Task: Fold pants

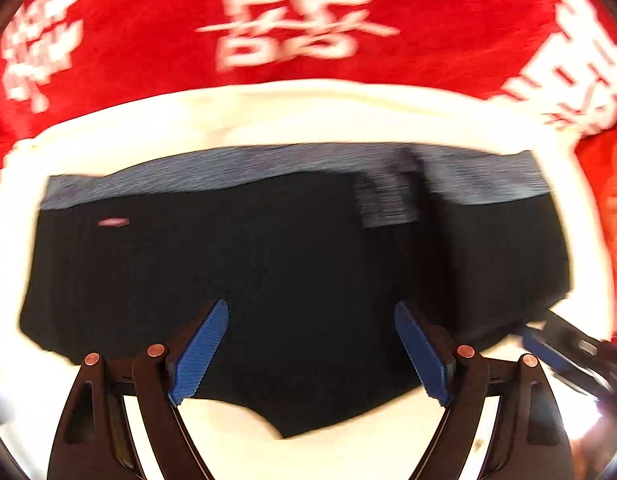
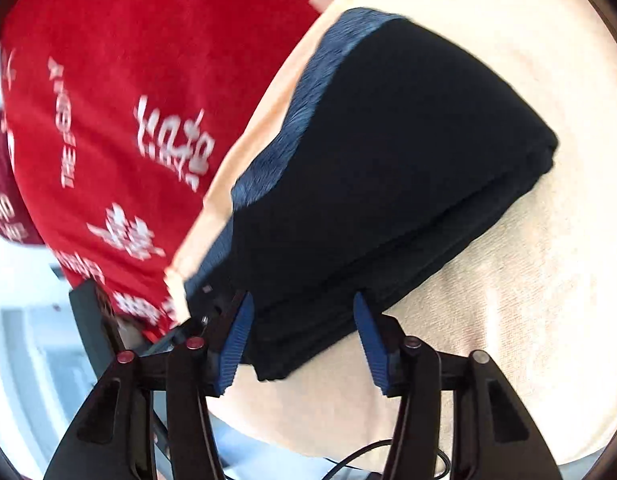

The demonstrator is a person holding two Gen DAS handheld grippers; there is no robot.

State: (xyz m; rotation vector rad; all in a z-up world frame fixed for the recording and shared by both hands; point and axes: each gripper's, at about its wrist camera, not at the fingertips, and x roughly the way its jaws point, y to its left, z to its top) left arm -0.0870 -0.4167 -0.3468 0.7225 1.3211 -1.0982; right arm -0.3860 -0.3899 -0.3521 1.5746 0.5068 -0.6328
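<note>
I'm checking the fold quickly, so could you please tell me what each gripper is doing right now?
Left gripper: open, above the folded black pants, holding nothing.
Right gripper: open, at the pants' edge, gripping nothing.

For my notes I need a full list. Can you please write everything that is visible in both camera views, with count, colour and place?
pants: one, black with a grey-blue waistband, folded, lying on the cream cloth.
cream cloth: one, cream, under the pants.
red cloth: one, red with white lettering, beyond the cream cloth.
cable: one, black, at the cream cloth's near edge.
left gripper: one, black with blue pads, open above the pants.
right gripper: one, black with blue pads, open at the pants' edge.
</note>
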